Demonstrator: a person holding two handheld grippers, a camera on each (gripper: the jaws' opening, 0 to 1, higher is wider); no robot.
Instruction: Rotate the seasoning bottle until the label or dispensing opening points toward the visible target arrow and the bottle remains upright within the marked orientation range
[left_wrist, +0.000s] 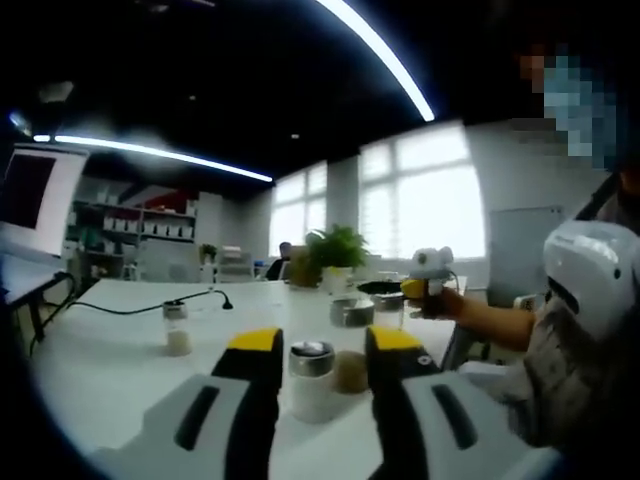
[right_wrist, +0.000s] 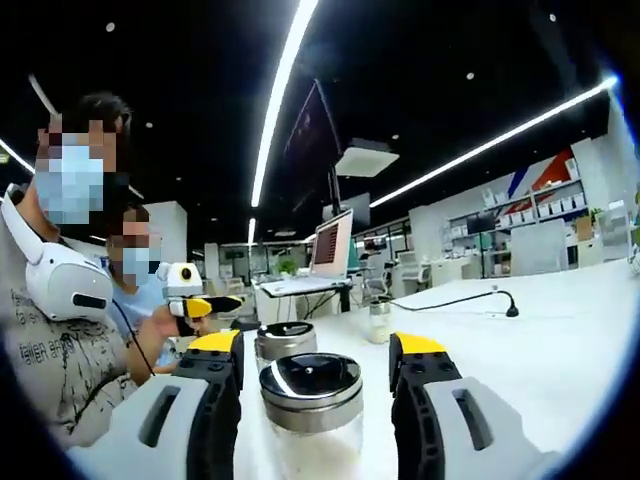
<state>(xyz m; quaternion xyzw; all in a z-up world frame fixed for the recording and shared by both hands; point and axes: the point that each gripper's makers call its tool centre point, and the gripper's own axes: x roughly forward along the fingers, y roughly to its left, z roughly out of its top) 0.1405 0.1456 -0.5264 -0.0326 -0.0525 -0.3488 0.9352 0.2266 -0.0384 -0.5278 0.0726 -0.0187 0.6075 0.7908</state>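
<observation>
In the left gripper view a white seasoning bottle (left_wrist: 312, 385) with a metal lid stands upright on the white table (left_wrist: 110, 370). It sits between the yellow-tipped jaws of my left gripper (left_wrist: 325, 345), which is open with a gap on each side. In the right gripper view a larger glass bottle (right_wrist: 312, 405) with a shiny lid stands upright between the jaws of my right gripper (right_wrist: 318, 345), also open and not touching it. The right gripper (left_wrist: 425, 280) appears far across the table in a person's hand. The left gripper (right_wrist: 200, 304) shows at the left. No arrow mark is visible.
Other jars stand around: a small one (left_wrist: 177, 328) to the left, two lidded ones (left_wrist: 352, 312) further back, one (right_wrist: 285, 340) just behind the right bottle and one (right_wrist: 379, 320) beyond. A brown round object (left_wrist: 350, 372) lies beside the left bottle. A cable with a microphone (left_wrist: 225, 298) crosses the table.
</observation>
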